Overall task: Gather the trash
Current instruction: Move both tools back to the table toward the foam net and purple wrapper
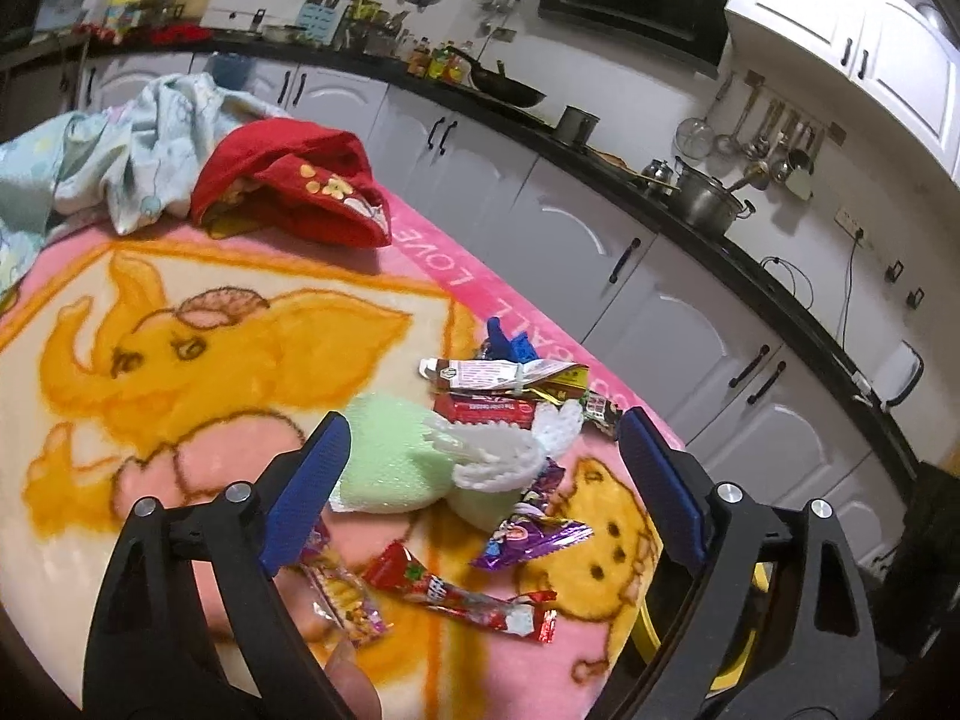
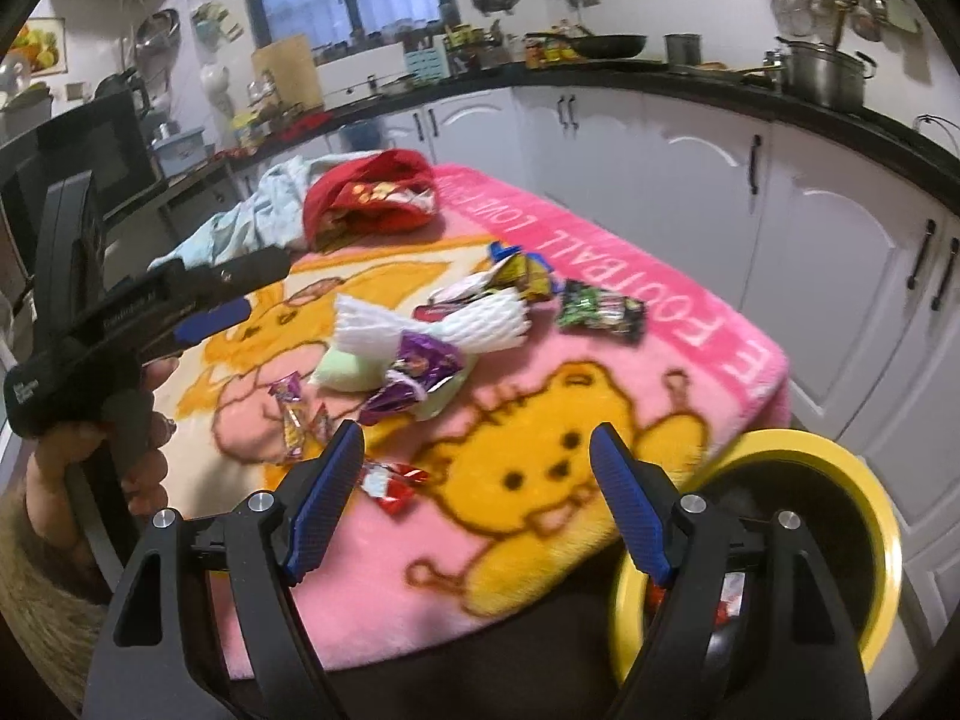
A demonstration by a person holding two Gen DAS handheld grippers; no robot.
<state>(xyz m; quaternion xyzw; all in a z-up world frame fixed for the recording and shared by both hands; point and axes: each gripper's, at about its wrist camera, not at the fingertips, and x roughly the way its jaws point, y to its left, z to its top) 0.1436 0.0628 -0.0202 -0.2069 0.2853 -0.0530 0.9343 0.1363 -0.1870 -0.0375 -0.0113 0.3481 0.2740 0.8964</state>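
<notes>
I see a kitchen, its desk under a pink blanket (image 1: pixel 198 618). Both my left tongs (image 1: pixel 483 486) and right tongs (image 2: pixel 477 498) gape empty; wrappers (image 1: pixel 462 600) lie just ahead, bin (image 2: pixel 876 504) beside the right tongs.

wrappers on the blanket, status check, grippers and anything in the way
Left hand-held gripper open, empty, over white foam net. Right hand-held gripper open, empty. Wrappers loose on blanket; yellow-rimmed bin at its edge. Nothing blocking.
</notes>
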